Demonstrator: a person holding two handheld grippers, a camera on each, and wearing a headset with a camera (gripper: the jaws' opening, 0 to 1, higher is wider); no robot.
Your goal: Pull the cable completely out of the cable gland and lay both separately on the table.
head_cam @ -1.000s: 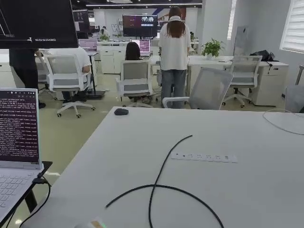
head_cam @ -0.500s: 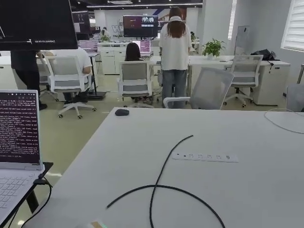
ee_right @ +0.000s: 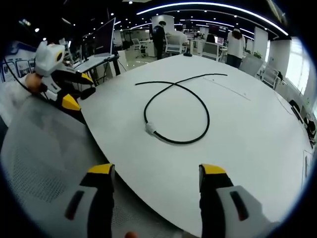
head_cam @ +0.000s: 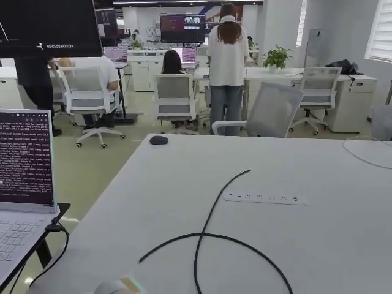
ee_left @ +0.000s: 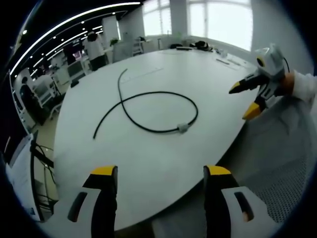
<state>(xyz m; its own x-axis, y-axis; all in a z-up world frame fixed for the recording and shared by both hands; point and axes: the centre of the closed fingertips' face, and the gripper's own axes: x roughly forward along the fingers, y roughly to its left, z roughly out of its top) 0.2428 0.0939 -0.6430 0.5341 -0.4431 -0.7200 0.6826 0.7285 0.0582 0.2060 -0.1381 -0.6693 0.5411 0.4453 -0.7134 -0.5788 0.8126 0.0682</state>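
**A:** What are the claws doing?

**B:** The left claw (ee_left: 161,171) is spread wide with nothing between its jaws. It hangs on the near side of the gland (ee_left: 183,128), at the rim of the surface (ee_left: 163,153). The right claw (ee_right: 157,168) is the same: jaws apart, empty, well short of the gland.

**A:** And the gland itself?

**B:** It's a small, pale, stubby fitting, probably hard plastic, lying on the matte white surface. The black cable (ee_left: 121,101) runs right through it and leaves on both sides.

**A:** How will it handle?

**B:** I'd say it's light. The cable looks round, rubbery and limp enough to lie in a soft curve, so it should bend rather than kink. The gland is smooth and small, and I expect it could slip or roll. I'd pinch the gland's body with one claw, take the cable just beside the gland with the other, and pull straight along the cable. The seal may drag, and a long stretch has to pass through.

**A:** What's beyond the gland?

**B:** The cable sweeps into one round loop and crosses itself, then two loose tails run on. Past the loop lies a flat white power strip (head_cam: 264,198), near one tail. Farthest from the gland is a dark mouse (head_cam: 158,140).
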